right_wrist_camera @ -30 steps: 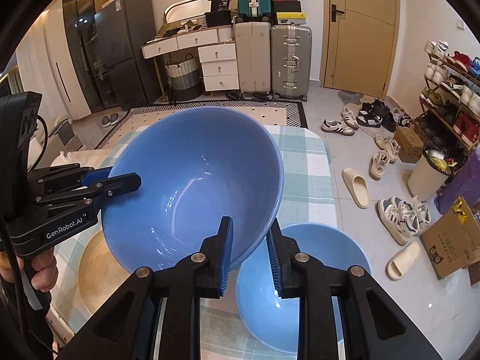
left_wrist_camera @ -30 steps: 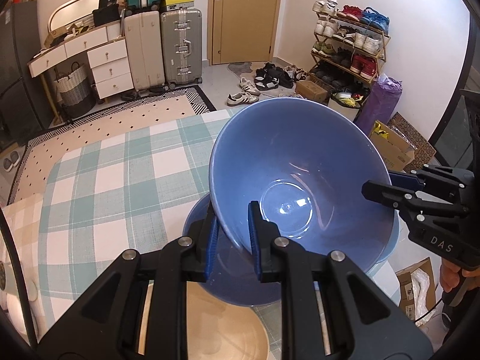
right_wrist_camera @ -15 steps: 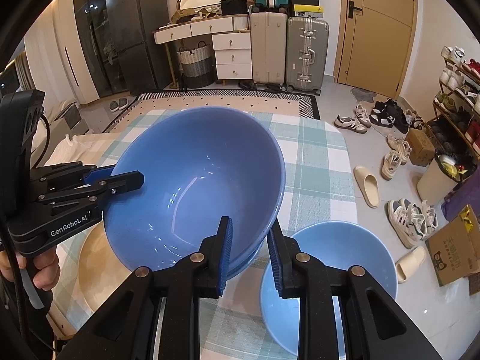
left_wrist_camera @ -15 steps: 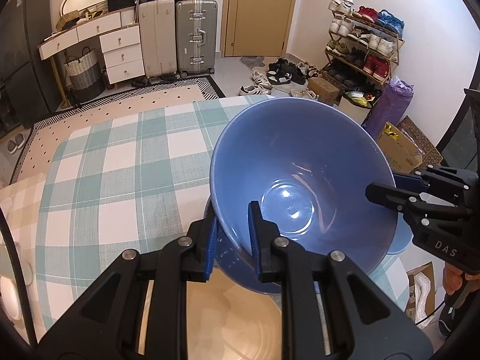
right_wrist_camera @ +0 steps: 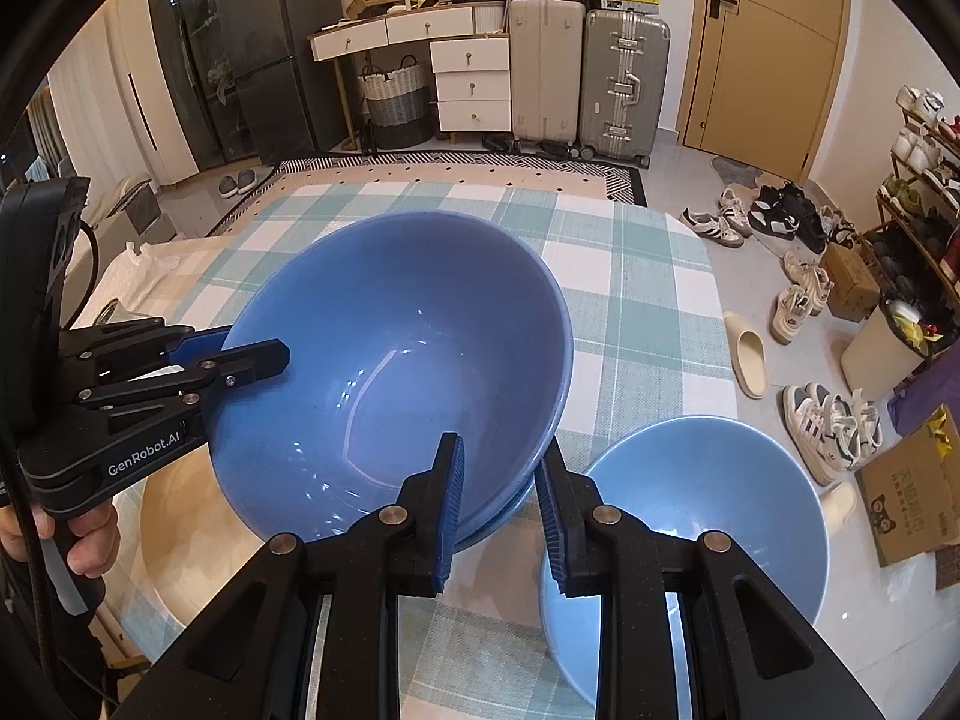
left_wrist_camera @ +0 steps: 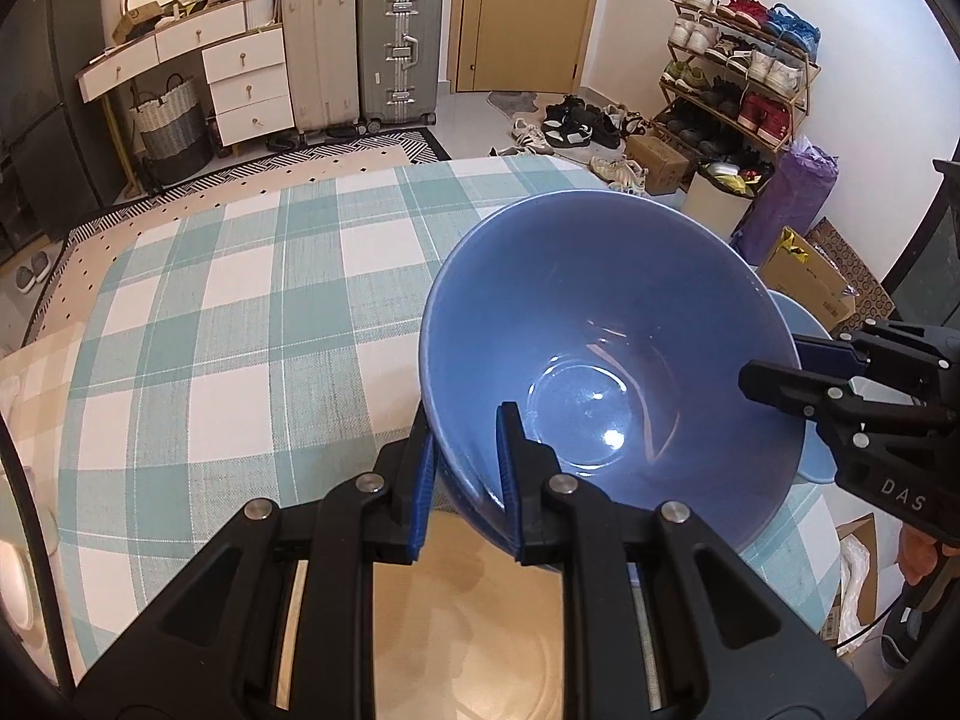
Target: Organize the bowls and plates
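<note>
The left gripper [left_wrist_camera: 462, 480] fingers pinch the near rim of a large glossy blue ceramic bowl [left_wrist_camera: 606, 354]; the right gripper [right_wrist_camera: 498, 510] fingers straddle its opposite rim, seemingly pinching. It hangs tilted above the checked surface [left_wrist_camera: 240, 300]. Level it, lower evenly. A paler blue bowl [right_wrist_camera: 708, 504] rests just beside.

Bedroom background: wooden door [left_wrist_camera: 519, 12], two suitcases [left_wrist_camera: 360, 54], white drawers [left_wrist_camera: 246, 81], shoe rack [left_wrist_camera: 738, 84], possibly a dark wardrobe [right_wrist_camera: 240, 60]
</note>
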Action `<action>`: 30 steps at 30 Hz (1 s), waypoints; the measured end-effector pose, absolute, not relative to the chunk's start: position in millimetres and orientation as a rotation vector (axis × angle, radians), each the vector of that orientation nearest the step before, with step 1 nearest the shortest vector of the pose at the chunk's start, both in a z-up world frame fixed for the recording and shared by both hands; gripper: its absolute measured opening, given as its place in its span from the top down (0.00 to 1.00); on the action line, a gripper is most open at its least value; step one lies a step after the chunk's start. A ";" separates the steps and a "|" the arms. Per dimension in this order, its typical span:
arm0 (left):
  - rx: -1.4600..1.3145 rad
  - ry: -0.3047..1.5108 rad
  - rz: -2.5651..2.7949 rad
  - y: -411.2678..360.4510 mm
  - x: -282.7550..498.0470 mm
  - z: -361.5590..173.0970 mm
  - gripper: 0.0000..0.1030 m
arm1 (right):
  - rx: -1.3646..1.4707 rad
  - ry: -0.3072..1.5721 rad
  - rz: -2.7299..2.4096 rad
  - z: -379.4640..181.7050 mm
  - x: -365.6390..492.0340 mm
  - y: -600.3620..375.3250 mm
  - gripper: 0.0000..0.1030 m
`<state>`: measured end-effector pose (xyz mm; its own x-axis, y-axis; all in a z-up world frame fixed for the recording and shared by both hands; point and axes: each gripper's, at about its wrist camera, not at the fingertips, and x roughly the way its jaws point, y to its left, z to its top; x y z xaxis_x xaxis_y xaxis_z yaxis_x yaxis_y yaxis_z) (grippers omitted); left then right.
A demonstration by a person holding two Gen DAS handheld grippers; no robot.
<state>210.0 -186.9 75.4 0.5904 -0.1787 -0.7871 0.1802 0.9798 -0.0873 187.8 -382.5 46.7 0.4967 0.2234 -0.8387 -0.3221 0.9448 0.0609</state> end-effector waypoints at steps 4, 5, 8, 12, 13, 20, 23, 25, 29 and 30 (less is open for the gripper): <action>0.011 0.923 -0.203 -184.3 214.7 62.3 0.86 | -0.111 1.013 0.329 38.6 191.6 -381.0 0.76; 0.017 0.925 -0.201 -184.7 216.4 59.5 0.86 | -0.112 1.019 0.328 36.1 193.0 -381.3 0.76; 0.029 0.926 -0.194 -185.0 217.0 53.4 0.86 | -0.123 1.027 0.326 30.1 193.5 -379.0 0.76; 0.046 0.927 -0.180 -185.1 221.2 46.2 0.86 | -0.128 1.041 0.323 21.8 196.1 -376.0 0.76; 0.051 0.925 -0.176 -185.3 222.4 44.5 0.86 | -0.133 1.042 0.323 20.1 196.2 -375.1 0.76; 0.097 0.919 -0.150 -190.3 225.3 36.9 0.86 | -0.179 1.044 0.301 10.6 197.5 -366.7 0.76; 0.097 0.923 -0.151 -190.7 226.1 33.5 0.86 | -0.193 1.045 0.295 7.5 197.2 -365.5 0.76; 0.102 0.923 -0.149 -191.3 226.2 31.9 0.86 | -0.207 1.039 0.292 6.8 195.9 -364.2 0.75; 0.108 0.929 -0.148 -192.4 228.1 28.4 0.84 | -0.230 1.029 0.282 5.7 192.8 -361.9 0.73; 0.111 0.928 -0.147 -192.4 226.6 27.9 0.84 | -0.241 1.025 0.280 5.3 192.2 -360.8 0.72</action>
<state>226.6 -192.4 27.9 0.5906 -0.0777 -0.8032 0.1735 0.9843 0.0323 192.2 -360.8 5.3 0.4889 0.1163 -0.8646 -0.3395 0.9383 -0.0657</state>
